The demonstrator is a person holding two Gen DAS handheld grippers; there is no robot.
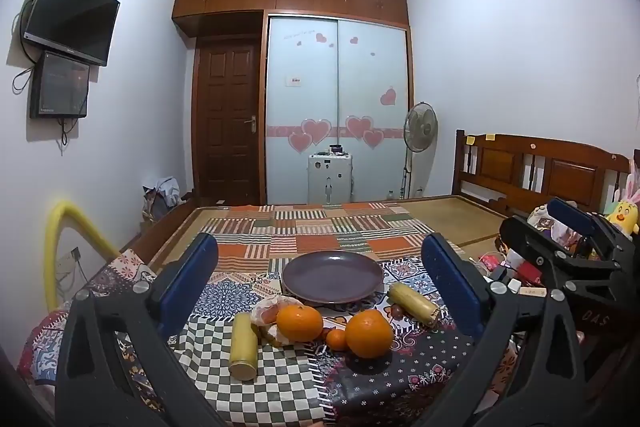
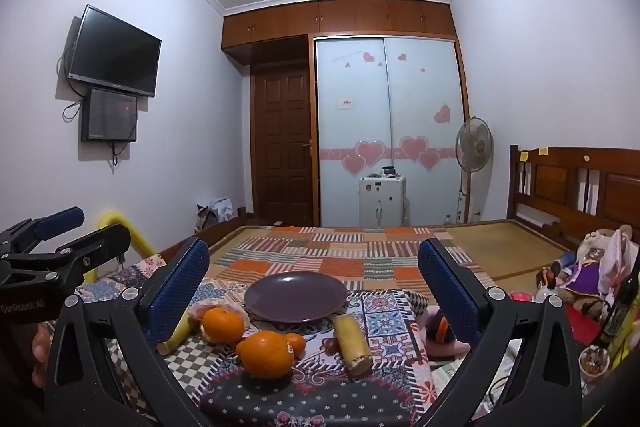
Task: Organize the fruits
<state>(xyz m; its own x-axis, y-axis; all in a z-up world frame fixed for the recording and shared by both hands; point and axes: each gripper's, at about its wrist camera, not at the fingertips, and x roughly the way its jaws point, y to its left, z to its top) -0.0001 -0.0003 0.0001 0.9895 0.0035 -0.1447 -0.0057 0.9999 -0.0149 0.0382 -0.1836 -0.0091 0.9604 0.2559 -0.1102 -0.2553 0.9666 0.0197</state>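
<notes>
Both the left gripper and the right gripper stand spread, empty. The oranges sit lower centre, before the purple plate. We judge them firm, round, roll-prone; grasp across the middle.

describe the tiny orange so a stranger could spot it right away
Find the purple plate on the patterned cloth. In front of it lie two big oranges. The tiny orange sits wedged between them, by far the smallest.
</notes>
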